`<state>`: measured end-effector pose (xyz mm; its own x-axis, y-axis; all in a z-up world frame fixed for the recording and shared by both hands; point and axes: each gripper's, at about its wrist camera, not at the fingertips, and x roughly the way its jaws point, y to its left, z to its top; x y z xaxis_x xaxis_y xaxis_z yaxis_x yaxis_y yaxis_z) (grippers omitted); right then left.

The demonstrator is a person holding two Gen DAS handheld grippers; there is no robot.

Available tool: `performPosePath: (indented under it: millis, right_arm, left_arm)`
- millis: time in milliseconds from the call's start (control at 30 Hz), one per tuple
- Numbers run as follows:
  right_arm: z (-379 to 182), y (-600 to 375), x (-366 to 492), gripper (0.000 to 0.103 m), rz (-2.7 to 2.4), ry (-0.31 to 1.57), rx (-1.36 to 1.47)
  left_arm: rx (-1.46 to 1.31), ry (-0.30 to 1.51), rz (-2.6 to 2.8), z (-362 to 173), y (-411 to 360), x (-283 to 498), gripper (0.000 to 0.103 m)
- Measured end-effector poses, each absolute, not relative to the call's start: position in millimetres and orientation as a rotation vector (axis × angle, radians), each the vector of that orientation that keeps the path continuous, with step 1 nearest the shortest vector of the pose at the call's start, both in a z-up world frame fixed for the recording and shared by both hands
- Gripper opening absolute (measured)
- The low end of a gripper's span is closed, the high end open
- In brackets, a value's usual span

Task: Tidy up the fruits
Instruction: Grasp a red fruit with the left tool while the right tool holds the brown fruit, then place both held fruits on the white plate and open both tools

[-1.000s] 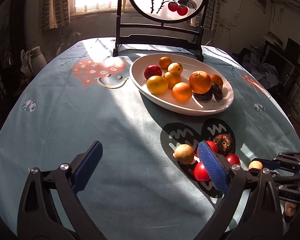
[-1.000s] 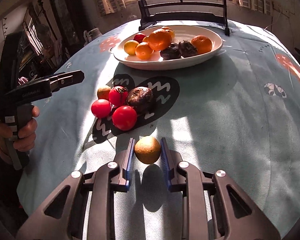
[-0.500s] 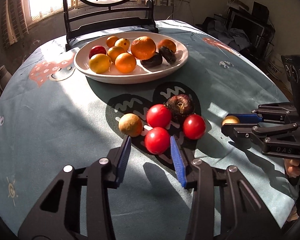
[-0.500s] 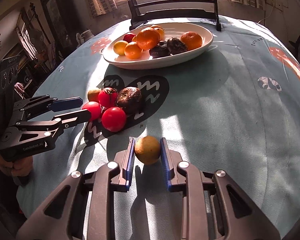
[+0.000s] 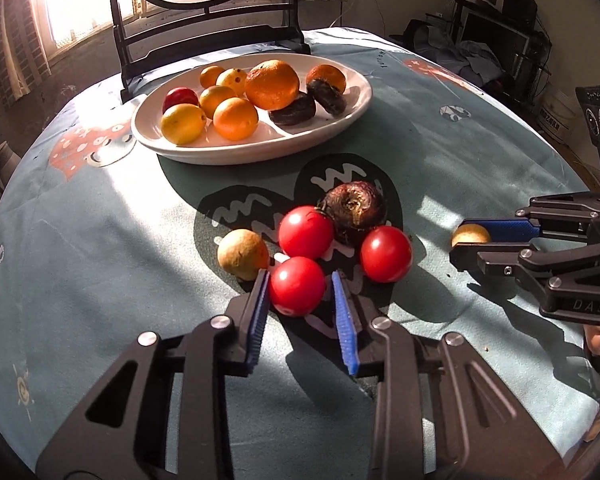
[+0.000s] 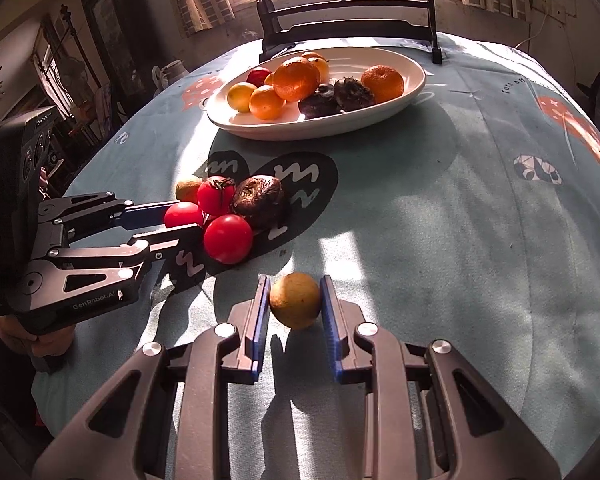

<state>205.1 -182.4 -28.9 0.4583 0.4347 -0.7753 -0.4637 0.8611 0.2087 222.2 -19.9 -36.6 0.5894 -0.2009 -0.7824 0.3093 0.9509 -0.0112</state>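
Note:
A white oval plate (image 5: 352,118) (image 6: 414,80) at the back holds several oranges, lemons, a red fruit and two dark fruits. On the cloth lie three red tomatoes, a dark shrivelled fruit (image 5: 355,208) (image 6: 260,198) and a yellow-brown fruit (image 5: 242,254) (image 6: 188,188). My left gripper (image 5: 300,284) (image 6: 180,222) straddles the nearest tomato (image 5: 297,286) (image 6: 182,215); its left pad touches it, with a small gap on the right. My right gripper (image 6: 294,294) (image 5: 466,242) is shut on a small yellow fruit (image 6: 295,300) (image 5: 470,235), which rests on the cloth.
A black stand with a round painted panel (image 5: 204,12) (image 6: 348,20) stands behind the plate. The round table's blue patterned cloth (image 5: 100,240) (image 6: 480,220) falls away at the edges. Furniture and clutter (image 5: 488,40) fill the room to the right.
My left gripper has moved forward and narrowed around the nearest tomato. My right gripper has stayed on the yellow fruit.

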Motion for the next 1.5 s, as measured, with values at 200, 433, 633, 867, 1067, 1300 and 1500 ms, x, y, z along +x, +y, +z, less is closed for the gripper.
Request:
performPosePath:
  millis: [200, 433, 633, 867, 1067, 1300, 1500]
  right_arm:
    - [-32, -183, 208, 0.025, 0.554, 0.963, -0.03]
    - [-29, -184, 207, 0.025, 0.571, 0.93, -0.019]
    - [-4, -181, 198, 0.025, 0.676, 0.793, 0.05]
    - [24, -181, 241, 0.025, 0.57, 0.639, 0.217]
    - [21, -182, 303, 0.026, 0.483, 0.62, 0.291]
    - [11, -169, 358, 0.026, 0.465, 0.639, 0.265]
    - [13, -161, 357, 0.057, 0.435, 0.627, 0.222]
  left_arm:
    - [0.144, 0.887, -0.289, -37, -20, 222, 0.028]
    - [0.12, 0.88, -0.283, -34, -18, 218, 0.027]
    - [0.044, 0.799, -0.311, -12, -13, 211, 0.027]
    - [-0.082, 0.756, -0.247, 17, 6, 257, 0.027]
    - [-0.123, 0.727, -0.167, 29, 21, 320, 0.027]
    - [-0.159, 0.768, -0.101, 21, 31, 381, 0.027]
    - [-0.122, 0.748, -0.004, 24, 33, 376, 0.08]
